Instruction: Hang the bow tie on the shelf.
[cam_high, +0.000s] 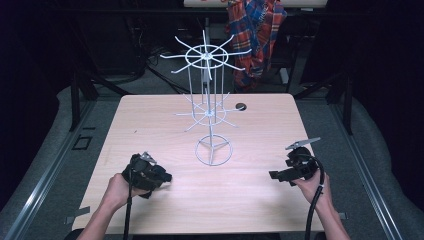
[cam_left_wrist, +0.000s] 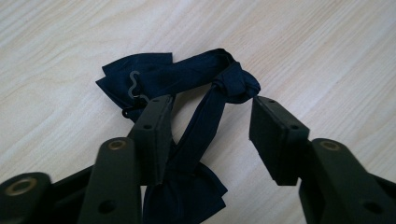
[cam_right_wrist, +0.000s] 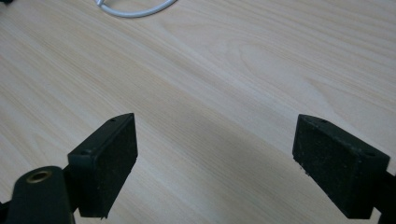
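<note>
A dark navy bow tie (cam_left_wrist: 187, 74) lies crumpled on the light wooden table (cam_high: 150, 115), with a small metal hook on its strap and its knot to the right. My left gripper (cam_left_wrist: 210, 105) is lowered over it, jaws on either side of the strap. The left pad rests against the fabric, and the right pad stands just short of the knot, so the jaws are open. In the high view the left gripper (cam_high: 162, 177) sits near the table's front left. My right gripper (cam_high: 274, 175), at the front right, hovers open (cam_right_wrist: 215, 126) over bare wood with nothing between its pads.
A white wire display rack (cam_high: 209, 90) with two tiers of radiating hooks stands mid-table on a ring base (cam_right_wrist: 135, 11). Behind it is a small round hole (cam_high: 241, 106) in the tabletop. A plaid cloth (cam_high: 257, 30) hangs beyond the far edge.
</note>
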